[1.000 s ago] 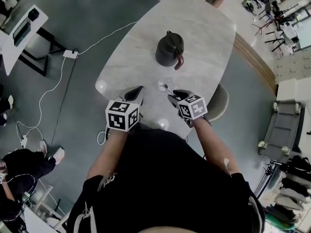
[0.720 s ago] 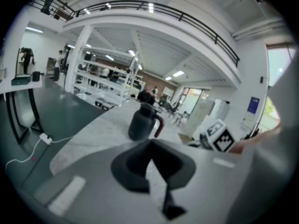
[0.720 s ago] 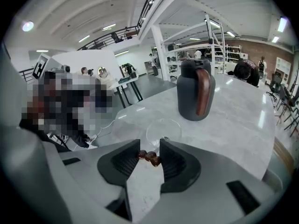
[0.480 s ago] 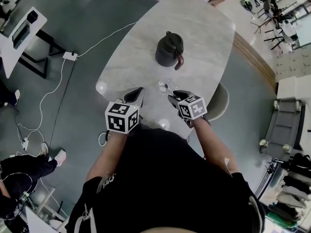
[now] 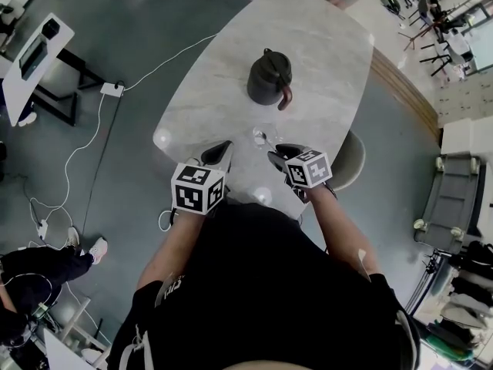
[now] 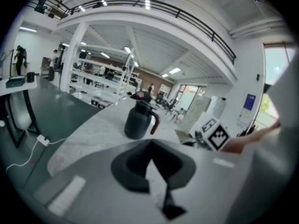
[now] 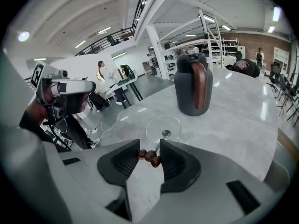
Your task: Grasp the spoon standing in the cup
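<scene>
Right claw (image 5: pixel 274 159) sits at the glass cup (image 5: pixel 260 136) in the head view, near the edge of the table (image 5: pixel 323 60). Left claw (image 6: pixel 150 146), in its own view, is pressed together and empty. In the right gripper view my pads pinch the brown beaded end of the spoon (image 7: pixel 149 156); its bowl stands in the cup (image 7: pixel 162 125). I fear the round beads may slip out, or a slanted pull may tip the light cup.

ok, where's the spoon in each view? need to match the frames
Head view: spoon near the middle, standing in the clear cup, just ahead of the right gripper.
Left gripper view: spoon not made out.
Right gripper view: low centre, brown beaded handle end between the jaws, bowl in the cup.
Shared landmark: dark jug, seen on the table in all three views.
</scene>
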A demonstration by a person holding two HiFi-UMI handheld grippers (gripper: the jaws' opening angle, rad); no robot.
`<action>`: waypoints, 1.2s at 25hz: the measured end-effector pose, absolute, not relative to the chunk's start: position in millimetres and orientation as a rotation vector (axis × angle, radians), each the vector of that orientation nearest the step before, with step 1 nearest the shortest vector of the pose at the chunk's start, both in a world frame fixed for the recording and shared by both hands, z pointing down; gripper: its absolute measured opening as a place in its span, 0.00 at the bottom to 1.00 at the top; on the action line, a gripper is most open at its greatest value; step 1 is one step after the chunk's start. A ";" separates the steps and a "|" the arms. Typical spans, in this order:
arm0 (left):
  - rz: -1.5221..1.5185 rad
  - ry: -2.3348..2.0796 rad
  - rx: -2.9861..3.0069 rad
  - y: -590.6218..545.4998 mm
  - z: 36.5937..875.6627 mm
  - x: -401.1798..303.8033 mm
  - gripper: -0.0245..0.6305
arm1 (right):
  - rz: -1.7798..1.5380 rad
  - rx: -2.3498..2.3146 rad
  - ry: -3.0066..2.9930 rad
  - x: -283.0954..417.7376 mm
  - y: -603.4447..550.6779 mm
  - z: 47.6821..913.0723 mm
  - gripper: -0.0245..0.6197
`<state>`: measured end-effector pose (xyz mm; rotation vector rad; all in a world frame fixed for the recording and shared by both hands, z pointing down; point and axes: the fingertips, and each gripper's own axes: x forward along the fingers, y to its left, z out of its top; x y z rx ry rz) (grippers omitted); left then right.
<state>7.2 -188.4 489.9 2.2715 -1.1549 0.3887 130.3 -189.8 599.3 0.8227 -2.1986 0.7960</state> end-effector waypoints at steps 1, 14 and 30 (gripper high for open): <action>0.392 -1.151 2.275 -187.7 490.0 8.7 0.05 | 0.792 0.828 -2.199 131.2 -190.6 599.0 0.23; 0.402 -1.151 2.268 -186.0 494.7 7.4 0.05 | 0.779 0.861 -2.196 137.8 -193.5 601.7 0.23; 0.399 -1.151 2.267 -184.4 494.9 9.2 0.05 | 0.908 0.897 -2.180 127.4 -215.2 612.7 0.23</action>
